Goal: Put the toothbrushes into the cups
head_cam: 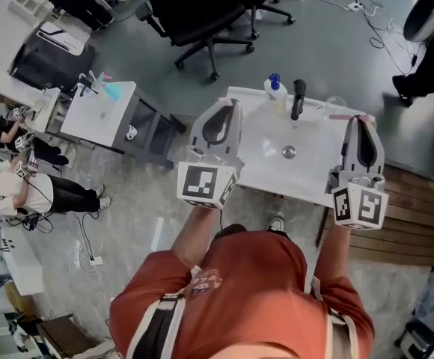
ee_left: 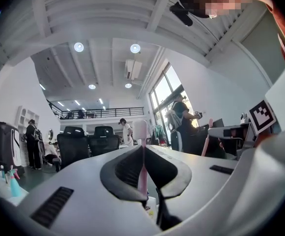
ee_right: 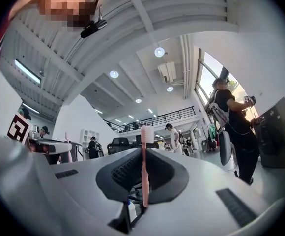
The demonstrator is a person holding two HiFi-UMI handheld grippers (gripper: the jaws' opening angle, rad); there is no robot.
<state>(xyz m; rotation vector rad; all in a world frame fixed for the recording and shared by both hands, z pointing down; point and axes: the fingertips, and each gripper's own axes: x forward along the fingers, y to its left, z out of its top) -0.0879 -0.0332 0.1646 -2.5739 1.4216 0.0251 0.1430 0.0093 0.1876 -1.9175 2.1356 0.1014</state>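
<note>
Both grippers were up over the white sink, which sat at twelve o'clock from the person in the orange shirt. The left gripper had its jaws clamped tight on a pink toothbrush. The brush stood upright between the black pads, with its bristle head poking out at twelve o'clock above the jaw tips. It was the same story on the other side: the right gripper was closed on a second pink toothbrush, also upright, head on top. From the head view, the left gripper hung at the sink's nine o'clock edge and the right gripper at its three o'clock edge, well apart. The black faucet stood at the sink's twelve o'clock rim, and a bottle with a blue cap was just beside it at its nine o'clock. What looked like a clear cup sat near the one o'clock corner of the sink, close to the right gripper's tips. A black office chair stood well beyond, at eleven o'clock.
</note>
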